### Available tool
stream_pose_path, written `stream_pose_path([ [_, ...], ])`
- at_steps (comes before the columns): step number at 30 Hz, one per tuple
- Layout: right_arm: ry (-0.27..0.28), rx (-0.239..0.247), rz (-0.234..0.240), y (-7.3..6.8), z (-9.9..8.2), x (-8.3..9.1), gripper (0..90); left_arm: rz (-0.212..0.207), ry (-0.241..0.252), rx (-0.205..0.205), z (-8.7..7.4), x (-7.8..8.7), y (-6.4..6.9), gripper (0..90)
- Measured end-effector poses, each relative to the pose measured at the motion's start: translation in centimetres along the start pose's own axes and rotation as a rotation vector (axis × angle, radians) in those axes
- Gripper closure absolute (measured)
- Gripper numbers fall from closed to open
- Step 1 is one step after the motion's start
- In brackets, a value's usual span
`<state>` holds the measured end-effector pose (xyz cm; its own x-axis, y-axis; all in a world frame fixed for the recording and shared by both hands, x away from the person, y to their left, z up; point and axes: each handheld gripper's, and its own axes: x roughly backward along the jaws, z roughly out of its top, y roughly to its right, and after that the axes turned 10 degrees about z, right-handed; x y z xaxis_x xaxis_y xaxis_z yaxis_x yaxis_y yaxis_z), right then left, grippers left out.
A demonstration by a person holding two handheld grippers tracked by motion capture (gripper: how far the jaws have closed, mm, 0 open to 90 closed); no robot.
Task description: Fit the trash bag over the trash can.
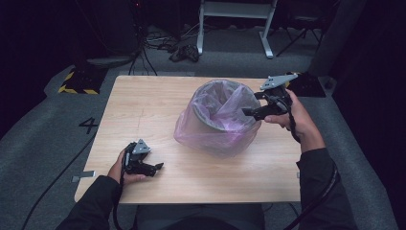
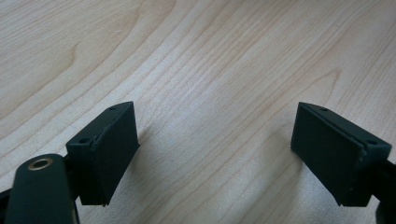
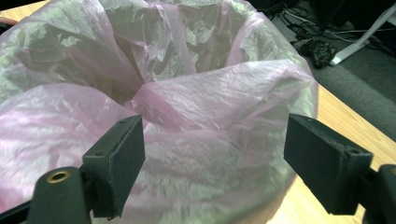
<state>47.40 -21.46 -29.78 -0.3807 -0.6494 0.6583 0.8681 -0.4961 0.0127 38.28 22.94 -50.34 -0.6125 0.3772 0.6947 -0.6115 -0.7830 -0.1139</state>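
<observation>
A round grey bin point(image 1: 209, 114) stands near the middle of the pale wood-grain table point(image 1: 143, 110), lined with a thin, crinkled, translucent pink bag point(image 1: 215, 132). The bag is folded out over the rim and drapes down the wall to the tabletop; its inside folds hide any contents. The right gripper point(image 1: 250, 112), held at the bin's right rim, has its jaws spread wide, and the right gripper view shows the bag's wrinkled film point(image 3: 196, 140) between and beyond them with neither pad pressing on it. The left gripper point(image 1: 158, 166) rests low over bare table at the near left, well apart from the bin, jaws wide with only wood point(image 2: 215, 140) between them. Both jaws are black, blocky wedges.
</observation>
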Motion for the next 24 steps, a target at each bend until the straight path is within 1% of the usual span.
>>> stream_pose_path([
  [1,0.014,-0.006,0.002,-0.1,-0.2,0.3,20.4,0.001,0.000,0.000,0.0,0.0,0.0,14.6],
  [2,0.017,-0.004,0.005,-0.2,-0.3,0.5,20.3,0.001,0.000,0.001,0.0,0.0,0.0,14.6],
  [10,0.045,0.022,-0.015,-1.4,-1.2,2.1,17.6,0.001,0.000,0.000,0.0,0.0,0.0,14.6],
  [15,0.071,0.017,0.008,-2.1,-2.2,2.8,16.0,0.001,0.000,0.000,0.0,0.0,0.0,14.6],
  [21,0.109,0.049,0.000,-3.1,-3.6,3.7,15.8,0.001,0.000,0.001,0.0,0.0,0.0,14.6],
  [24,0.104,0.069,-0.003,-3.8,-4.2,4.1,15.8,0.001,0.000,0.000,0.0,0.0,0.0,14.6],
])
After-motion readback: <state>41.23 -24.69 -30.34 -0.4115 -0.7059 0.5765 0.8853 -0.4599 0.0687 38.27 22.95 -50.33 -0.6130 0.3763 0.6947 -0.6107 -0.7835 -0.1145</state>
